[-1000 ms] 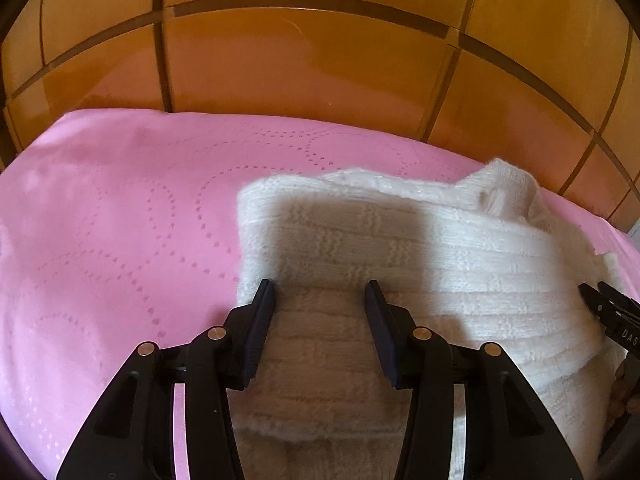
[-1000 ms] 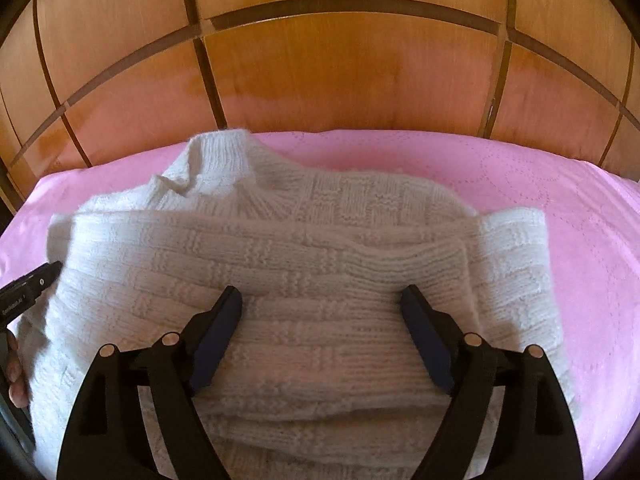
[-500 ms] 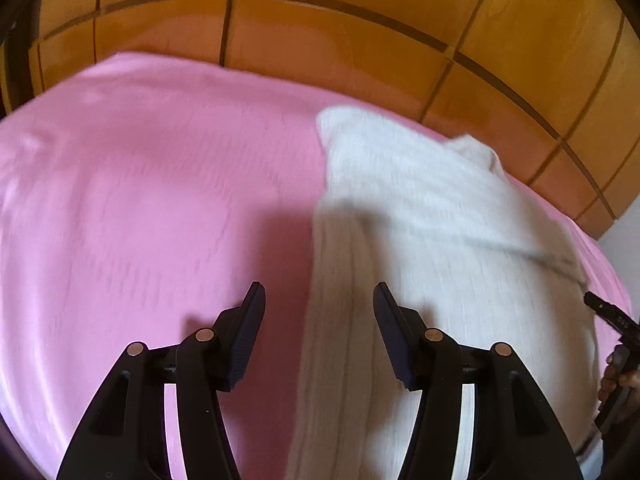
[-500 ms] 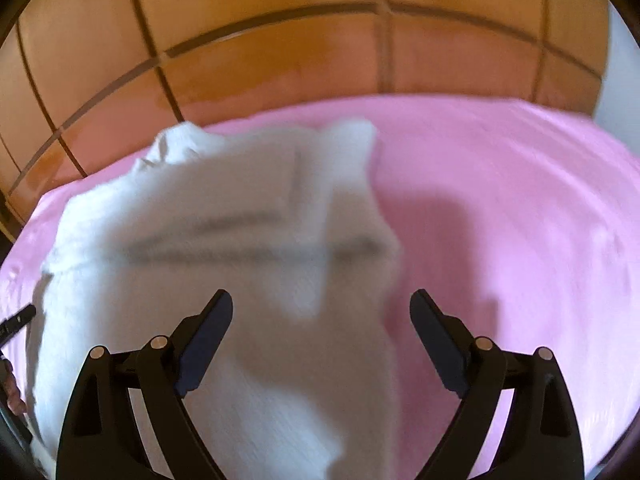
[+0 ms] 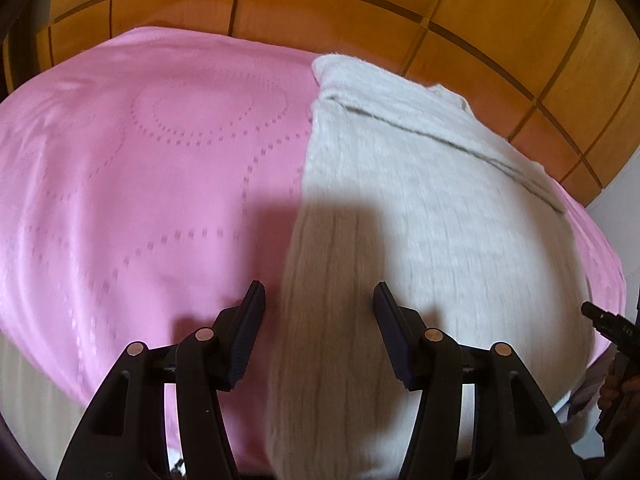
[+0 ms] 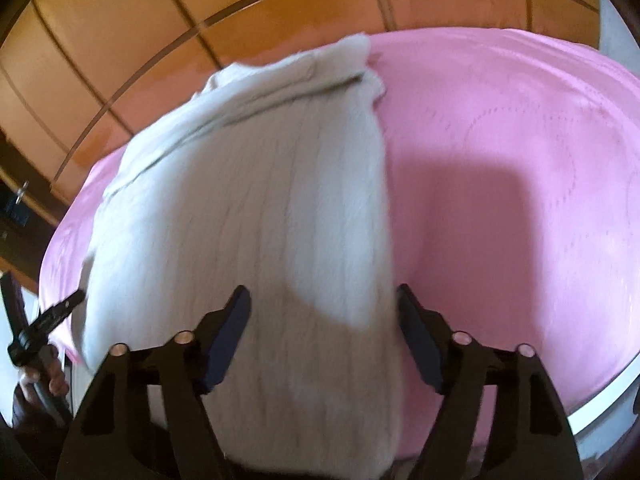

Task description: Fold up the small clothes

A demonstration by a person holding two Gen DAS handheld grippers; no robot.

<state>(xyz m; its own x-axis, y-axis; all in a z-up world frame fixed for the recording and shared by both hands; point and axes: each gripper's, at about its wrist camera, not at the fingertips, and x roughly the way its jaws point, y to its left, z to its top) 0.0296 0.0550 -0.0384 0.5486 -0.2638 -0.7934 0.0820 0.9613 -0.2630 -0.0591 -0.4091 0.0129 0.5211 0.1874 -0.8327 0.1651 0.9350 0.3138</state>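
A cream knitted sweater (image 5: 420,208) lies folded on the pink sheet (image 5: 140,184), its collar end toward the wooden headboard. My left gripper (image 5: 319,328) is open and empty above the sweater's left edge. In the right wrist view the sweater (image 6: 260,208) runs lengthwise away from me. My right gripper (image 6: 323,328) is open and empty above the sweater's near right edge. The right gripper's tip (image 5: 608,322) shows at the left view's right edge, and the left gripper's tip (image 6: 52,312) at the right view's left edge.
A wooden panelled headboard (image 5: 320,8) rises behind the bed. The pink sheet (image 6: 520,184) spreads to the right of the sweater. The bed's near edge (image 6: 600,396) shows at the lower right. A white wall (image 5: 624,184) stands at the far right.
Both grippers have pulled back and up from the sweater and spread apart, the left to its left edge and the right to its right edge. The sweater lies where it was.
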